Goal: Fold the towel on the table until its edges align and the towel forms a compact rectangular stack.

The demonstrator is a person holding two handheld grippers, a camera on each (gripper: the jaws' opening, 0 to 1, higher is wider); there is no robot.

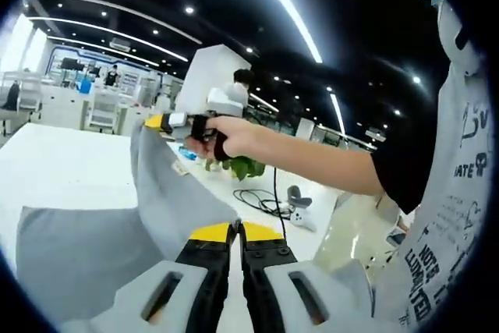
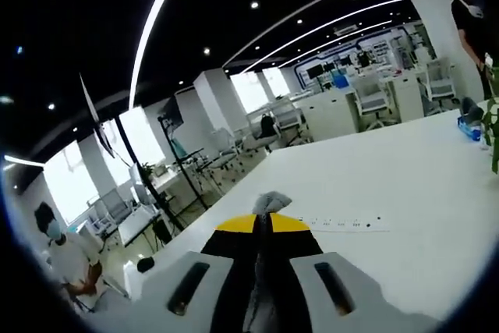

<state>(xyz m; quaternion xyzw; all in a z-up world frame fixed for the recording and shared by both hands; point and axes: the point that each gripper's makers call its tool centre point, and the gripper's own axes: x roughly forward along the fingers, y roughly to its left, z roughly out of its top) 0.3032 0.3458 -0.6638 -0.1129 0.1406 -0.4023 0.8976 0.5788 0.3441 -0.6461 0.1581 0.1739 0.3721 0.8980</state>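
Both tongs pinch corners of the grey towel (image 1: pixel 117 247) — left tongs (image 1: pixel 236 230) at six o'clock, right tongs (image 1: pixel 160 122) at eleven — lifting it off the white table (image 1: pixel 62 161), likely to align edges.

From my end the left gripper (image 1: pixel 235 232) had yellow tips on black jaws w/ light grey housings, each w/ a slot cutout. Right gripper (image 2: pixel 263 222) was the same build: yellow tips, black jaws, grey slotted housings. In the left gripper view it looked white/grey w/ a black handle. Person's shirt (image 1: pixel 456 185) was grey w/ dark lettering & a black sleeve (image 1: pixel 401 169).
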